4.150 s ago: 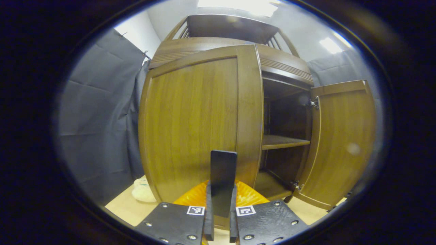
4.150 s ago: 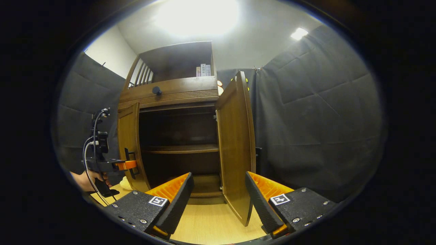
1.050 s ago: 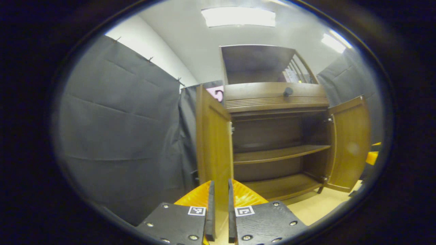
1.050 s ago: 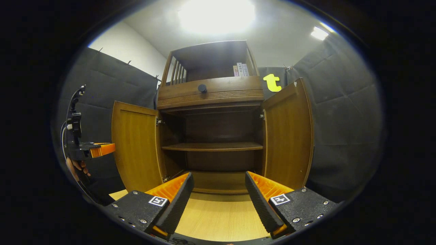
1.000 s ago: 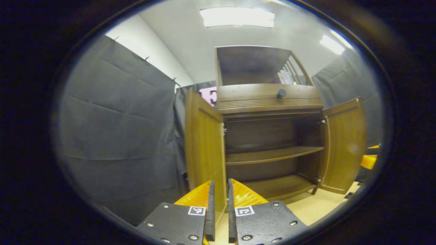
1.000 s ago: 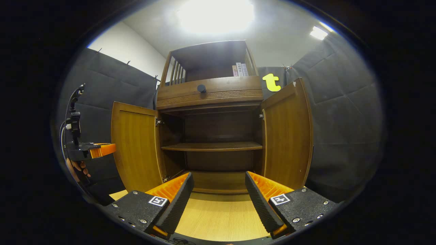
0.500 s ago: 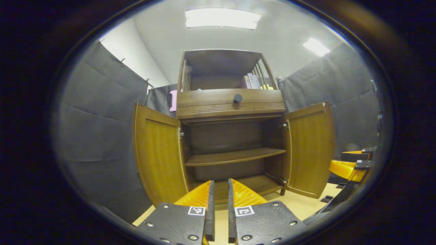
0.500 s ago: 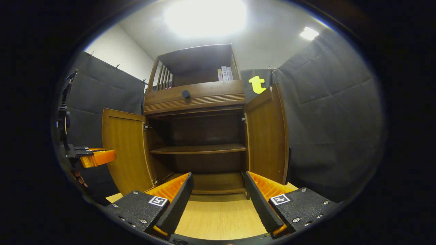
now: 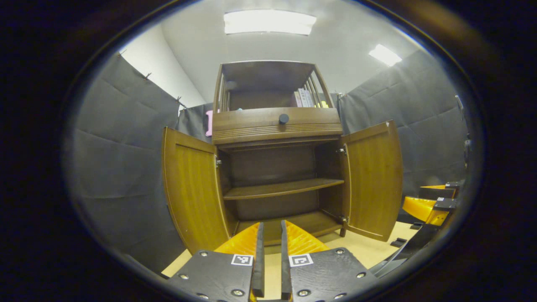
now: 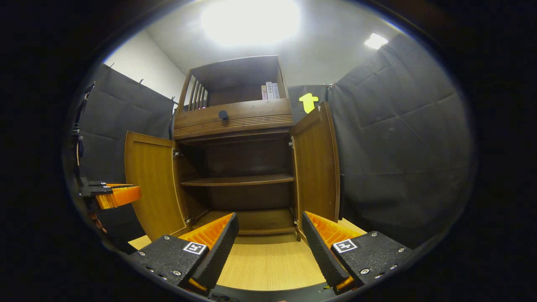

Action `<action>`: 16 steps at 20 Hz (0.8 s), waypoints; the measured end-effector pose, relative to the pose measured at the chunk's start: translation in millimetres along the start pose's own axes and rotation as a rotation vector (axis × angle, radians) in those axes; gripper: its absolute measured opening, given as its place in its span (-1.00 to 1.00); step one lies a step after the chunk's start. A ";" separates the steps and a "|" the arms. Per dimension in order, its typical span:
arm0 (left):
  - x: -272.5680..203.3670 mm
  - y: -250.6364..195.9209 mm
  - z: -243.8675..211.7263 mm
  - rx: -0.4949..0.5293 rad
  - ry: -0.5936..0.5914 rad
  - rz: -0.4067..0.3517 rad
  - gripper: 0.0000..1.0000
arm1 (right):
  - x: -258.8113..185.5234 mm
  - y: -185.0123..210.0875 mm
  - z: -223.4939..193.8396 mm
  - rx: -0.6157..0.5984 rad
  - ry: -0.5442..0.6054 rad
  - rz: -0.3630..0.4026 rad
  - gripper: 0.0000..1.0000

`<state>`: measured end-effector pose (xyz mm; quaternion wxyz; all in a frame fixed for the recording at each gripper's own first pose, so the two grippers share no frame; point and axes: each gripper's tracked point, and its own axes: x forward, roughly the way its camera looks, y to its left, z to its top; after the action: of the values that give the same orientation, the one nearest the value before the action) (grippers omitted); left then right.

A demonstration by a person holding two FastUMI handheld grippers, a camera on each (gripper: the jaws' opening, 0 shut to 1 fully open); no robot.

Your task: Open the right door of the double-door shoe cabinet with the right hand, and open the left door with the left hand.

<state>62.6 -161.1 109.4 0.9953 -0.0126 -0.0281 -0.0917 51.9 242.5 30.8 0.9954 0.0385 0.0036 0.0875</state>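
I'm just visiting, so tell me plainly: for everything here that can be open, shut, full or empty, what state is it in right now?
Left door: swung open.
Right door: swung open.
Cabinet shelf: bare.
Drawer with the round knob: shut.
Top rack: a few books standing in it.
Left hand-held gripper: shut, holding nothing.
Right hand-held gripper: open, holding nothing.

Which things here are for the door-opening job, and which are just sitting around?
For the job: left door, right door, left gripper, right gripper.
Just sitting around: books on top shelf, round knob, middle shelf.
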 end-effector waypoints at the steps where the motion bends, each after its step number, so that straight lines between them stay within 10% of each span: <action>1: -1.4 -0.2 0.0 -0.001 -0.001 -0.001 -0.59 | -1.1 -0.3 -1.0 0.000 0.002 0.000 0.87; 7: -2.8 -3.1 3.6 0.010 -0.009 -0.016 -0.44 | -1.9 -5.6 2.1 0.002 -0.004 -0.008 0.87; 12: -1.4 0.6 3.4 0.024 -0.007 -0.010 0.76 | -1.2 -6.3 3.1 0.004 -0.006 -0.016 0.87; 16: -1.2 2.7 4.6 0.022 -0.018 0.007 0.93 | 0.2 -5.6 2.0 0.003 0.001 -0.014 0.87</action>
<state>61.7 -158.2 113.9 0.9954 -0.0026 -0.0379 -0.0877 53.1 236.9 32.4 0.9959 0.0397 0.0046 0.0807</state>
